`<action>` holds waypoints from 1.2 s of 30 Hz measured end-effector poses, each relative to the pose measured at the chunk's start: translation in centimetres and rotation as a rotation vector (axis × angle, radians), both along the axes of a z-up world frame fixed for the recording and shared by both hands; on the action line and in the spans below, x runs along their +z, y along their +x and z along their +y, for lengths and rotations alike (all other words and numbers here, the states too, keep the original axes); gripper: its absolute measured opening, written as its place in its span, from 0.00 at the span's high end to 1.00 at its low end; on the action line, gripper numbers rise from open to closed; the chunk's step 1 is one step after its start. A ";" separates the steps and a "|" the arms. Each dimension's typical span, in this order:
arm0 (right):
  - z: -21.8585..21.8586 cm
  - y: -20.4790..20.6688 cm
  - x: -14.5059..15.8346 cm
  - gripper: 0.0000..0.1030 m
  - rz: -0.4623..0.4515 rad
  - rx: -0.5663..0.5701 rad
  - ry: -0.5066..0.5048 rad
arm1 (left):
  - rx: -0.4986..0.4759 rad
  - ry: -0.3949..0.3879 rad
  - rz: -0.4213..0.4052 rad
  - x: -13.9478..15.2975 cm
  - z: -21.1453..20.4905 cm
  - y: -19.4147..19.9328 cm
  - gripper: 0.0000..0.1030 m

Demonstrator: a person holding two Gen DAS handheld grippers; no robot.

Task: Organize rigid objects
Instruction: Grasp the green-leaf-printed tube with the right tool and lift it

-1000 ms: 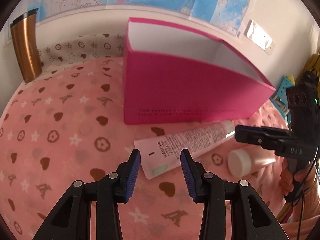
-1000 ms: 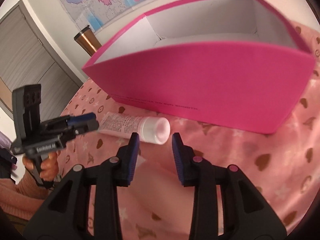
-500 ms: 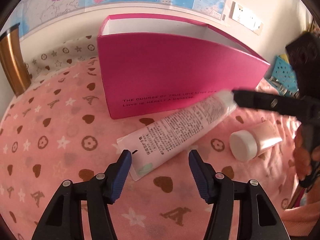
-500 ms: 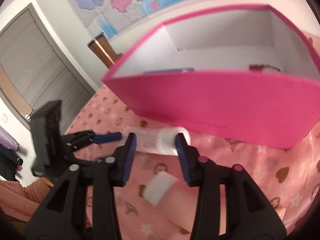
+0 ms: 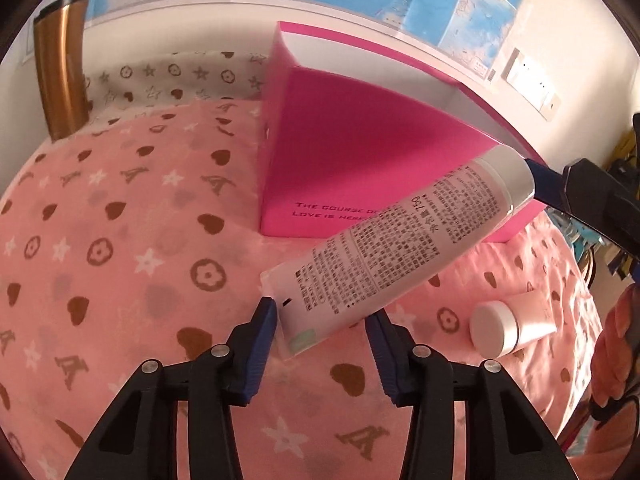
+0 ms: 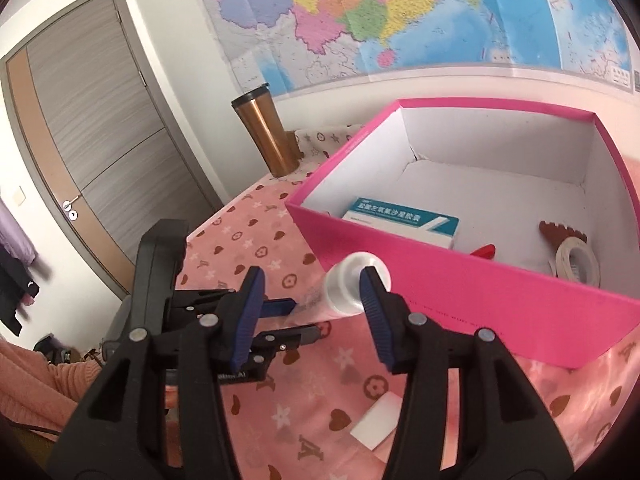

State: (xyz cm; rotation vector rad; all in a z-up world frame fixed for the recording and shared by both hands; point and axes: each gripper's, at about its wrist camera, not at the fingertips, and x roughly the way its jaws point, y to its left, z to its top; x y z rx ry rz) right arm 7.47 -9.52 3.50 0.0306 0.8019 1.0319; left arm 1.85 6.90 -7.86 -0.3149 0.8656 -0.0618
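L gripper (image 5: 322,322) has its fingers spread, w/ the crimped flat end of the white tube (image 5: 400,248) sitting between the tips; contact on either pad can't be confirmed, though the left pad looks right at the tube's edge. The tube runs up and away to the right of those fingers, tilted, its silver-white cap end raised in front of the pink box (image 5: 360,168). R gripper (image 6: 312,296) is also spread wide: the tube's cap (image 6: 352,280) sits against the inner face of its right finger, the left finger well apart from it, so no pinch there. In the left wrist view a blue fingertip of the R gripper (image 5: 548,186) meets the cap end. Whether the tube rests on anything else can't be told. A smaller pink tube w/ white cap (image 5: 508,328) lies on the pink patterned cloth (image 5: 120,260) covering the table, to the right of the L fingers. Beyond the R fingers the box is open-topped (white inside) and holds a white-and-teal carton (image 6: 400,220), a tape roll (image 6: 578,264), a brown toothed piece (image 6: 560,236) and something red (image 6: 484,250). A copper tumbler (image 6: 264,136) stands far beyond, left of the box, near the wall map (image 6: 400,12).
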 end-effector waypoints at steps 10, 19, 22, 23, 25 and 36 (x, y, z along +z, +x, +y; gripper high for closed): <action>-0.3 2.2 -4.6 0.49 0.163 -0.055 -0.019 | 0.020 -0.091 -0.011 -0.4 1.4 -0.3 0.69; 1.3 3.2 -4.7 0.63 0.170 -0.091 0.061 | 0.011 -0.073 -0.003 -0.2 1.4 -0.4 0.70; 0.5 2.7 -4.0 0.65 0.152 -0.096 0.066 | -0.019 -0.065 -0.025 0.6 0.9 -0.9 0.70; 0.2 2.5 -3.7 0.66 0.144 -0.094 0.068 | -0.029 -0.063 -0.032 0.8 0.8 -1.1 0.70; -1.0 1.8 -2.0 0.66 0.086 -0.099 0.056 | -0.057 -0.064 -0.056 1.7 0.2 -1.4 0.68; -0.9 -3.4 1.5 0.66 -0.416 -0.163 -0.439 | -0.144 -0.062 -0.131 4.2 -2.5 -0.8 0.63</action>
